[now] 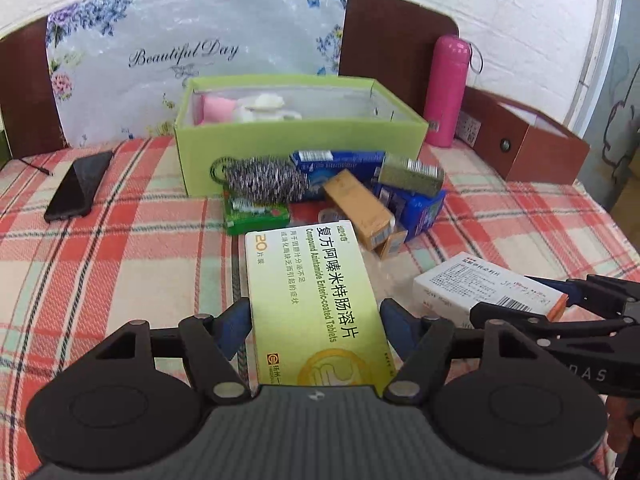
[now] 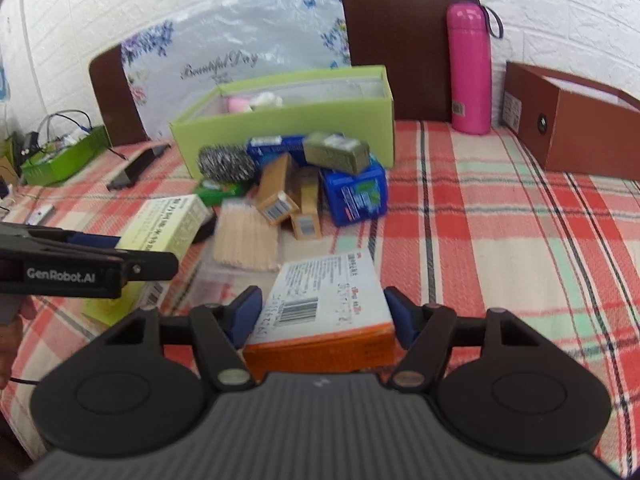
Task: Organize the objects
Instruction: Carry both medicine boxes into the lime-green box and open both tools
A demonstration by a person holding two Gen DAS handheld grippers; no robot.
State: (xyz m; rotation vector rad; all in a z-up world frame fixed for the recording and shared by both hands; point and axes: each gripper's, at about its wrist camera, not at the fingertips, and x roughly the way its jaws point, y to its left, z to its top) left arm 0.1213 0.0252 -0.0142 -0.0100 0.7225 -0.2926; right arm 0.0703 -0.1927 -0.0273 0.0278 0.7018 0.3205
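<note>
The left gripper (image 1: 314,316) has its two blue pads squeezed on the long sides of a yellow-green pill box (image 1: 312,300). The right gripper (image 2: 322,312) does the same with a white and orange pill box (image 2: 324,312). So both tongs are pinching a box, one each. Both boxes look lifted a little above the checked cloth (image 2: 500,220), but it is hard to be sure.

More things wait in a messy pile in front of the green box (image 1: 304,140). There is a shiny wire scrubber (image 1: 262,184), some tan boxes (image 1: 358,210), blue boxes (image 1: 420,208), a small green pack (image 1: 256,214) and a bundle of thin wooden sticks (image 2: 246,238). The green box is open on top and has soft pink and white things inside. It looks like the place to put things, but that is a guess. A pink bottle (image 1: 446,92) stands behind, and a dark phone (image 1: 78,186) lies off to the left.

The pill boxes are thin card, so they are likely light and a bit squashy. A hard squeeze could dent them. The card is smooth, so a box could slip or tip if held near one end. Holding across the two long sides, near the middle, seems best. The scrubber is springy and easy to pinch anywhere. The sticks are loose and could scatter
</note>
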